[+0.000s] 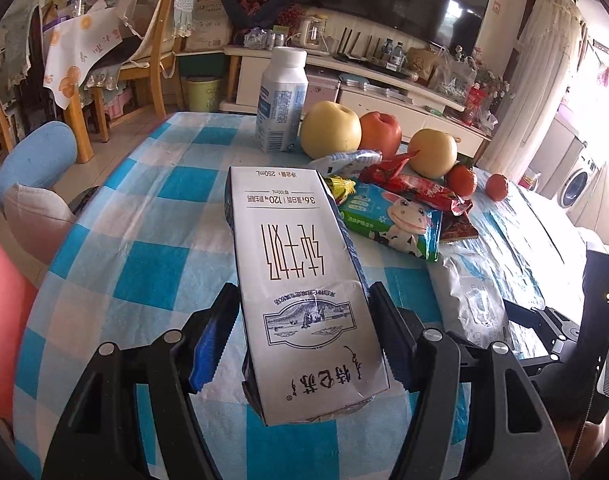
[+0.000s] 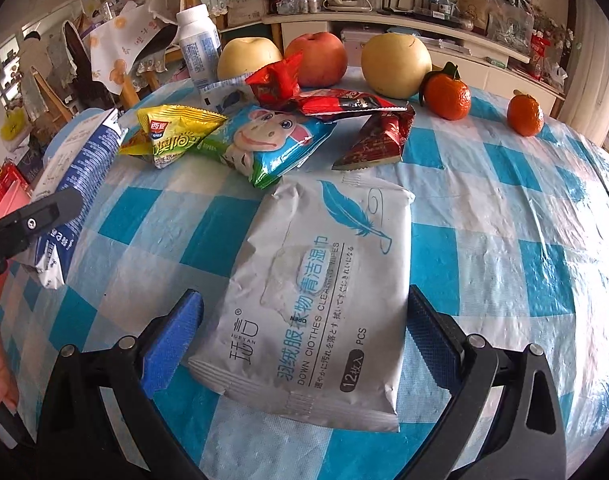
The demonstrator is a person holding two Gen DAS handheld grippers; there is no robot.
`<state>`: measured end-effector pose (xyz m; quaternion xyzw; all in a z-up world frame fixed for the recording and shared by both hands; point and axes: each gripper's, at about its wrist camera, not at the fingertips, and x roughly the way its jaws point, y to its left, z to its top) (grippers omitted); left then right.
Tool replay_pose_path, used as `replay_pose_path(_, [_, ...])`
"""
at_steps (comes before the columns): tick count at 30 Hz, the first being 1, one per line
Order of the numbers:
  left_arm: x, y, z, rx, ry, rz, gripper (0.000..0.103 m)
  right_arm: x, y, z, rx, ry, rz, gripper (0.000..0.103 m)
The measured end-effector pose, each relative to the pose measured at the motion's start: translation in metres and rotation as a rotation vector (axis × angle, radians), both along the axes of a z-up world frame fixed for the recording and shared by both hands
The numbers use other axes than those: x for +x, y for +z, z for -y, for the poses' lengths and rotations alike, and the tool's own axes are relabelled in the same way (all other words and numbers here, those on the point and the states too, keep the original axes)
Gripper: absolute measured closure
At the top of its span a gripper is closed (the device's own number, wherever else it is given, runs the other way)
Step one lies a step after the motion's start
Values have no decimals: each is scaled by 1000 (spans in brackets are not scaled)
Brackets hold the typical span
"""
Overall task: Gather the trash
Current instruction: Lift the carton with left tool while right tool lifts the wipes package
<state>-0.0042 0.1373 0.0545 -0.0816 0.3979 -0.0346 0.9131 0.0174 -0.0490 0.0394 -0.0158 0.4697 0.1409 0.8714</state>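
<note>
Clamped on both sides by my left gripper (image 1: 304, 312), the white milk carton (image 1: 300, 280) rides above the blue-checked tablecloth (image 1: 144, 240), its far end pointing at the snack wrappers (image 2: 232, 136) and fruit (image 1: 330, 128). It is dented, printed "250mL". My right gripper (image 2: 304, 312) stands wide, fingers (image 2: 172, 340) straddling a flat white wipes pack (image 2: 316, 300) without pressing it; the pack reads "DOWN CLOTHES CLEANING WIPES", lying near the table's near edge with bare cloth to its right.
</note>
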Motion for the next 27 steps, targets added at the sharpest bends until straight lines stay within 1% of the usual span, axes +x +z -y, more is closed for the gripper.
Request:
replay_pose_path(5, [-1, 1, -5, 15, 20, 11, 36, 0, -5, -9, -78, 13, 22, 4])
replay_pose_path(9, [-3, 2, -6, 29, 24, 19, 36, 1, -7, -7, -76, 6, 26, 4])
replay_pose_path(11, [-3, 2, -6, 37, 26, 21, 36, 1, -7, -5, -75, 4, 29, 6])
replay_pose_path(13, [-3, 2, -8, 38, 29, 21, 35, 0, -7, -3, -69, -1, 34, 11])
replay_pose_path(17, [-3, 2, -12, 33, 36, 17, 35, -2, -4, -3, -75, 7, 47, 16])
replay_pose_path(18, [-3, 1, -14, 32, 38, 15, 35, -4, -4, -3, -80, 6, 54, 20])
replay_pose_path(21, [-4, 2, -18, 25, 44, 17, 35, -5, -2, -2, -72, 6, 61, 22])
replay_pose_path(27, [-7, 7, -25, 15, 53, 30, 35, -12, 0, -2, -72, 6, 76, 24])
